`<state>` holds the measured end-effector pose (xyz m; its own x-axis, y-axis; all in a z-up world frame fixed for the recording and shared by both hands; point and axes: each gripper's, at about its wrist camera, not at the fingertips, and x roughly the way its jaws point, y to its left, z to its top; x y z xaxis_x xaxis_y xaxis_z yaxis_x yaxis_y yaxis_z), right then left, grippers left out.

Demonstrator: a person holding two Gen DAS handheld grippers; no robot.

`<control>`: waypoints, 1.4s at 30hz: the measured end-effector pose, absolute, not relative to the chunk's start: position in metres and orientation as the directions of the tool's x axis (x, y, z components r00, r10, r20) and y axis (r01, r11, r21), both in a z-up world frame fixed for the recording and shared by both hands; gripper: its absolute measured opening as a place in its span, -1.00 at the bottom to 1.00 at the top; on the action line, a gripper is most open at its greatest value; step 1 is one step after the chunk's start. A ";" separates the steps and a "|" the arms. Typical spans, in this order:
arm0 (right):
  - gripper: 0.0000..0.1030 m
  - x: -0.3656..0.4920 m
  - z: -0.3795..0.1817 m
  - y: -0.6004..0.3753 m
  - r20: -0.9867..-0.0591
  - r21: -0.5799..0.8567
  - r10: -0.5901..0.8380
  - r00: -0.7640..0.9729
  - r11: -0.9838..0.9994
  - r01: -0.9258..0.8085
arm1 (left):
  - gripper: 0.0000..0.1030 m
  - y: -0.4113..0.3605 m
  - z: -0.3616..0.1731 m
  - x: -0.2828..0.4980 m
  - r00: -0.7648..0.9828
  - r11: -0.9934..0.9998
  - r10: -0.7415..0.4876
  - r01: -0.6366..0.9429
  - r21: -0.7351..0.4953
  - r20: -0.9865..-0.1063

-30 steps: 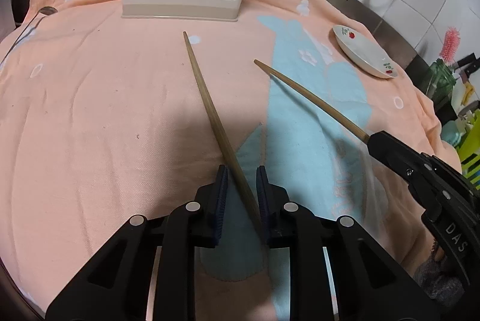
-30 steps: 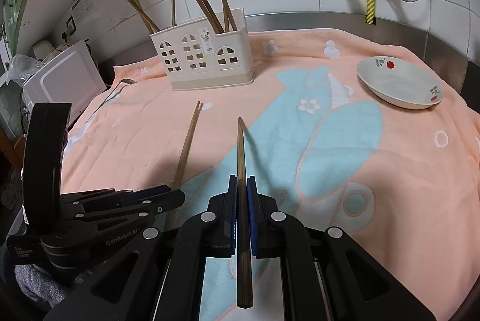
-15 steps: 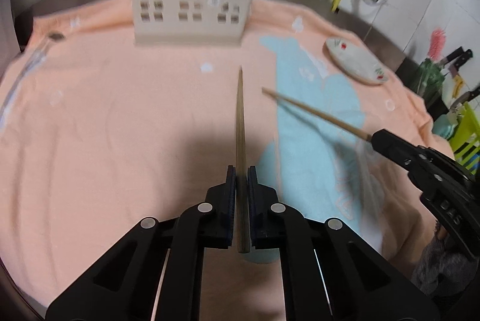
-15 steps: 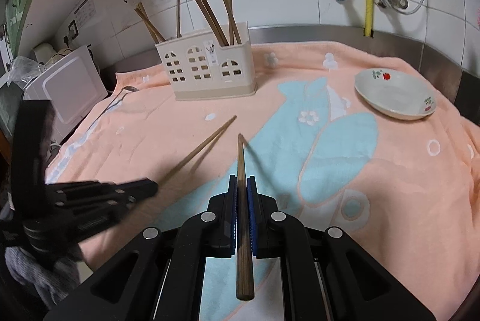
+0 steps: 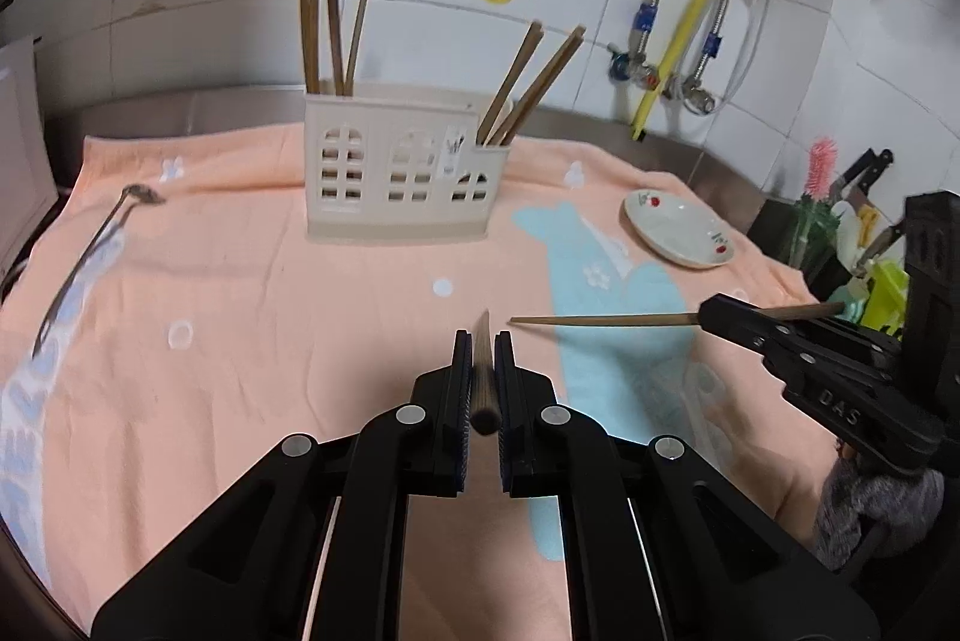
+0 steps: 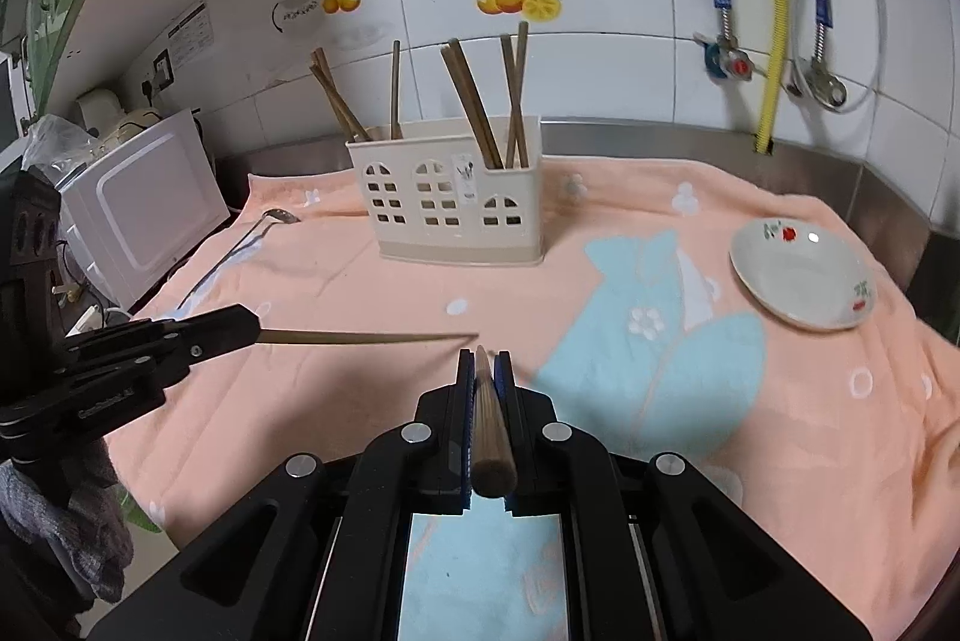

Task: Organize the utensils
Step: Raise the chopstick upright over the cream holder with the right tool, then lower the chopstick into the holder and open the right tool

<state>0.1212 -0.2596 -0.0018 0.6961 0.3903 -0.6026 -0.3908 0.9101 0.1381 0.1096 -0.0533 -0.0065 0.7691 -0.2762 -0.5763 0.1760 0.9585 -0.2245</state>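
Note:
My left gripper (image 5: 482, 341) is shut on a wooden chopstick (image 5: 482, 377) that points forward, lifted off the cloth. My right gripper (image 6: 483, 362) is shut on a second wooden chopstick (image 6: 489, 419), also raised. Each gripper shows in the other's view: the right gripper (image 5: 708, 311) with its chopstick (image 5: 600, 321) at the right, the left gripper (image 6: 255, 326) with its chopstick (image 6: 360, 338) at the left. Ahead stands a cream utensil holder (image 5: 408, 173) (image 6: 456, 206) with several chopsticks upright in it.
A peach and blue towel (image 5: 270, 293) covers the counter. A metal ladle (image 5: 90, 245) (image 6: 240, 245) lies at the left. A white dish (image 5: 678, 230) (image 6: 798, 281) sits at the right. A microwave (image 6: 138, 215) stands left; taps and hoses (image 6: 774, 59) hang on the tiled wall.
The left gripper closed on its chopstick and lifted it off the towel. Both grippers rose and tipped up, so the holder and wall now fill more of each view.

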 end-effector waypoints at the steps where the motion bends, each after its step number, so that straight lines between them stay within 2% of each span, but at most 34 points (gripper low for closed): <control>1: -0.88 0.126 0.003 -0.257 -0.605 0.140 0.394 0.692 0.908 -0.394 | -0.88 -0.051 -0.004 0.112 0.770 0.958 -0.276 0.176 -0.224 -0.575; 11: -0.88 0.162 0.051 -0.242 -0.608 0.116 0.389 0.693 0.906 -0.407 | -0.88 -0.038 0.022 0.142 0.763 0.954 -0.299 0.230 -0.191 -0.574; 22: -0.88 0.202 0.111 -0.224 -0.609 0.001 0.324 0.724 0.913 -0.408 | -0.89 -0.018 0.067 0.172 0.796 0.960 -0.280 0.229 -0.161 -0.537; 28: -0.88 0.227 0.130 -0.207 -0.625 -0.045 0.303 0.720 0.906 -0.421 | -0.89 -0.017 0.104 0.185 0.832 0.965 -0.263 0.235 -0.119 -0.488; 42: -0.88 0.268 0.130 -0.187 -0.672 -0.100 0.262 0.693 0.895 -0.435 | -0.89 -0.012 0.188 0.234 0.923 0.982 -0.191 0.180 -0.064 -0.334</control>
